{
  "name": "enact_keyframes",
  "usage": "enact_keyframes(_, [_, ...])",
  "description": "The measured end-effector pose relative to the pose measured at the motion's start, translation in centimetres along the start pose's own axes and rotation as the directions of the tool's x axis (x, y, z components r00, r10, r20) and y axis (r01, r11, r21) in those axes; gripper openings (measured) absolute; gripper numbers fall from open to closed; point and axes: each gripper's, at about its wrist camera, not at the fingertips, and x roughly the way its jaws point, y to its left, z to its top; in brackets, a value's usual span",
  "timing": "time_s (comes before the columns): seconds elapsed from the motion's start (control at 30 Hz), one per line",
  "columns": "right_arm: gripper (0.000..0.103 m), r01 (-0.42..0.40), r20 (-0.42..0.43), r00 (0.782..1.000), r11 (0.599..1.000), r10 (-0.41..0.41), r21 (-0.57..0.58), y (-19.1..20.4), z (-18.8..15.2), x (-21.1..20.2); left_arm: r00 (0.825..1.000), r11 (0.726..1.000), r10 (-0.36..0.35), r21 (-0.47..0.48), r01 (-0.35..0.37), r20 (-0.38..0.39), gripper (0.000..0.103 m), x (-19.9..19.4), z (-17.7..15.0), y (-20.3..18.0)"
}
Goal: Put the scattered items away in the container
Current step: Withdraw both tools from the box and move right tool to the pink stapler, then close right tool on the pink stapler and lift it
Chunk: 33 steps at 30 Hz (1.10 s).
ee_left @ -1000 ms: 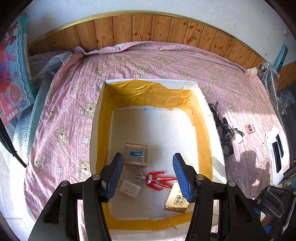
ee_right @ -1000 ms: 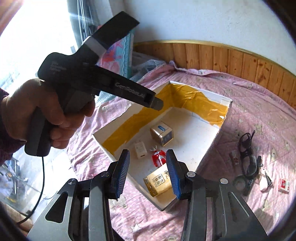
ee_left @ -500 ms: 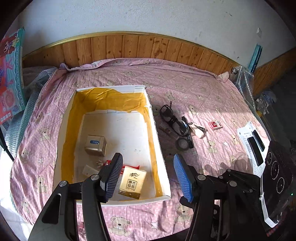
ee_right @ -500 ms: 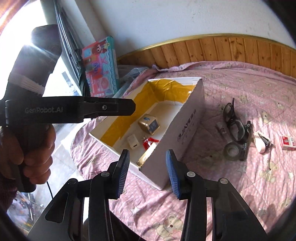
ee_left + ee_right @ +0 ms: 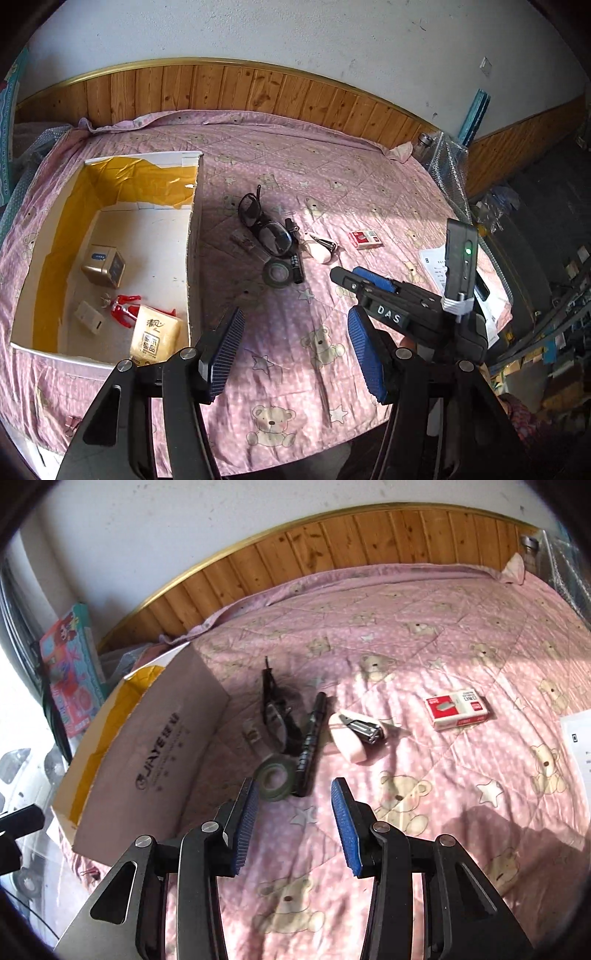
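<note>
- A white wall [image 5: 295,29] with wooden panelling [image 5: 229,88] along its foot is seen behind a bed covered by a pink quilt [image 5: 295,350] printed with bears and stars.
- An open cardboard box [image 5: 194,236], lined with yellow tape, is set on the quilt near its left edge; a gold cube [image 5: 103,266], a red figure [image 5: 123,308], a white adapter [image 5: 88,316] and a tissue pack [image 5: 155,336] are contained in it.
- Loose items are gathered at the middle of the quilt, just right of the box: glasses [image 5: 264,225], a tape roll [image 5: 273,777], a black marker [image 5: 310,738], and nail clippers [image 5: 362,731] resting on a pink eraser [image 5: 349,746].
- A red staple box [image 5: 458,709] is seen apart, toward the right edge.
- The left gripper [image 5: 295,350] is held above the quilt's near edge, jaws spread, nothing between them.
- The right gripper [image 5: 293,823] is held low just short of the tape roll and marker, jaws spread and empty.
</note>
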Motion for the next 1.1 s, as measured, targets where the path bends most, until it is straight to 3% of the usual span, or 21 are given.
enact_keyframes(0.3, [0.042, 0.086, -0.053, 0.995, 0.996, -0.086, -0.004, -3.6, 1.9, 6.6, 0.999, 0.995, 0.023, -0.093, -0.027, -0.042, 0.06, 2.8, -1.0, 1.8])
enact_keyframes(0.37, [0.034, 0.082, -0.069, 0.994, 0.996, -0.083, -0.019, -3.8, 2.2, 8.0, 0.998, 0.992, 0.028, -0.124, -0.034, -0.049, 0.06, 3.3, -1.2, 2.5])
enact_keyframes(0.4, [0.021, 0.085, -0.087, 0.992, 0.996, -0.087, -0.029, -3.8, 2.2, 8.6, 0.998, 0.989, 0.027, -0.14, -0.034, -0.053, 0.06, 3.5, -1.3, 2.9])
enact_keyframes(0.5, [0.02, 0.084, -0.081, 0.993, 0.996, -0.086, -0.032, -3.7, 2.4, 8.7, 0.998, 0.984, 0.026, -0.174, -0.036, -0.06, 0.06, 4.1, -1.4, 3.5])
enact_keyframes(0.57, [0.018, 0.034, -0.081, 0.996, 0.999, -0.03, 0.043, -3.9, 2.4, 7.7, 0.998, 0.983, 0.03, -0.181, -0.04, -0.059, 0.06, 4.1, -1.4, 3.7])
enact_keyframes(0.6, [0.018, -0.028, -0.08, 0.996, 0.992, 0.038, 0.121, -4.4, 2.2, 6.9, 0.998, 0.982, 0.032, -0.183, -0.041, -0.056, 0.06, 4.1, -1.3, 3.7])
enact_keyframes(0.63, [0.018, -0.116, -0.082, 0.987, 0.965, 0.139, 0.235, -5.1, 1.9, 6.1, 0.998, 0.982, 0.032, -0.185, -0.041, -0.051, 0.06, 3.9, -1.2, 3.6])
enact_keyframes(0.67, [0.017, -0.23, -0.07, 0.958, 0.892, 0.278, 0.39, -6.1, 1.1, 5.5, 0.999, 0.982, 0.032, -0.187, -0.04, -0.044, 0.06, 3.8, -1.1, 3.6])
enact_keyframes(0.7, [0.017, -0.334, -0.036, 0.909, 0.777, 0.415, 0.533, -7.2, -0.1, 5.2, 0.999, 0.981, 0.032, -0.19, -0.038, -0.037, 0.06, 3.6, -0.9, 3.5])
enact_keyframes(0.73, [0.017, -0.39, 0.006, 0.867, 0.67, 0.499, 0.632, -7.9, -1.5, 4.9, 0.999, 0.981, 0.03, -0.19, -0.035, -0.03, 0.06, 3.4, -0.8, 3.3])
enact_keyframes(0.77, [0.017, -0.395, 0.021, 0.855, 0.625, 0.517, 0.674, -8.4, -2.7, 4.6, 0.999, 0.982, 0.025, -0.186, -0.03, -0.026, 0.06, 3.2, -0.8, 3.1])
enact_keyframes(0.8, [0.017, -0.375, 0.009, 0.858, 0.616, 0.514, 0.693, -8.7, -3.8, 4.5, 1.0, 0.983, 0.02, -0.182, -0.024, -0.024, 0.06, 3.1, -0.7, 2.8])
enact_keyframes(0.87, [0.016, -0.319, -0.057, 0.868, 0.641, 0.494, 0.699, -9.1, -5.6, 5.2, 1.0, 0.984, 0.017, -0.18, -0.02, -0.019, 0.06, 3.1, -0.8, 2.4])
enact_keyframes(0.97, [0.02, -0.228, -0.126, 0.923, 0.779, 0.365, 0.584, -8.8, -5.8, 4.2, 1.0, 0.984, 0.006, -0.177, -0.011, -0.029, 0.06, 3.3, -1.1, 1.7])
enact_keyframes(1.03, [0.04, -0.203, -0.136, 0.947, 0.87, 0.291, 0.449, -7.3, -5.0, 2.5, 1.0, 0.986, 0.005, -0.167, -0.009, -0.024, 0.06, 2.9, -1.4, 1.2])
enact_keyframes(1.1, [0.045, -0.208, -0.141, 0.96, 0.952, 0.243, 0.226, -4.4, -4.2, 1.0, 1.0, 0.986, 0.017, -0.168, -0.019, -0.01, 0.06, 2.2, -1.5, 1.2])
